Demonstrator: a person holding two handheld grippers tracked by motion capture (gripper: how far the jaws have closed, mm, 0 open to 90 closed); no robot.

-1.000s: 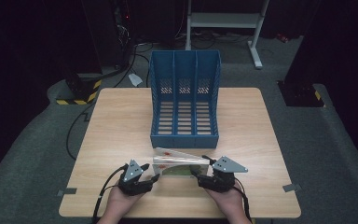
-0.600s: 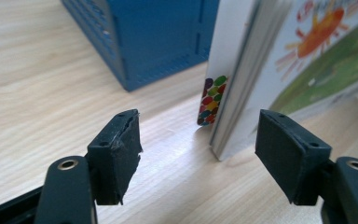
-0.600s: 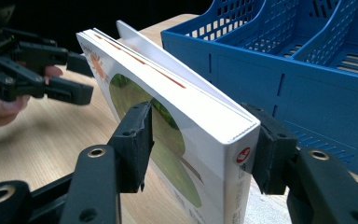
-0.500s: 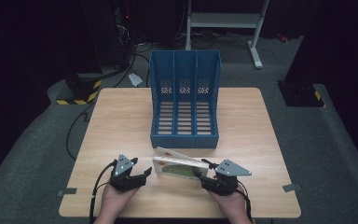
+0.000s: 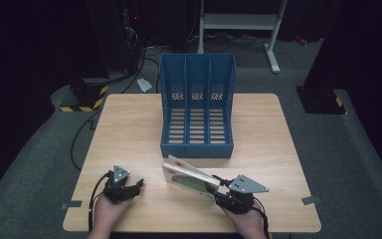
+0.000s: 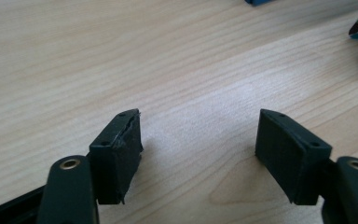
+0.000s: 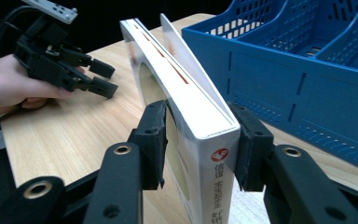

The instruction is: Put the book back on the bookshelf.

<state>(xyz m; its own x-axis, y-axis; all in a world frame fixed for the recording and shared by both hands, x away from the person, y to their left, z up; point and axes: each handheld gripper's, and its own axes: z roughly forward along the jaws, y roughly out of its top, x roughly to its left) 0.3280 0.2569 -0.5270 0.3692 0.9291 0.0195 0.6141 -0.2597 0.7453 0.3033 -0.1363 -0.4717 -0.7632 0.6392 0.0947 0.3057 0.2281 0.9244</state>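
Dark room, grey carpeted floor [image 5: 40,164], a light wooden table [image 5: 129,129] in the middle under the high camera. Black cabling trails off the table's left edge.

Nearest edge: two hands come in from the bottom. The left gripper [image 5: 138,185] sits low over the table's near-left corner, jaws spread with bare wood between them; its own view shows both black pads [image 6: 121,154] clear of everything, only grain between. Those jaws have just been opening, nothing between them. Released.

The right gripper [image 5: 213,185] is at near right, grey three-cornered plate on top. Its jaws have just been closing, and the book [image 5: 189,175] stands between them. In the right gripper view the two pads sit against the book [image 7: 186,116] at its spine end, one on each cover, white spine with a red mark and printed characters facing the camera. Clenched on the book. The book stands on edge, upright, front cover gaping slightly at the top, running from the right gripper toward table centre. The left gripper [image 7: 100,79] shows beyond it in that view, well apart from the book's far end.

Farther back: a blue file rack [image 5: 197,107], three compartments, perforated back wall, standing mid-table just beyond the book, not touching it.

Beyond the table: a white metal frame [image 5: 238,22] and a yellow-black striped block [image 5: 82,102] on the floor at left.
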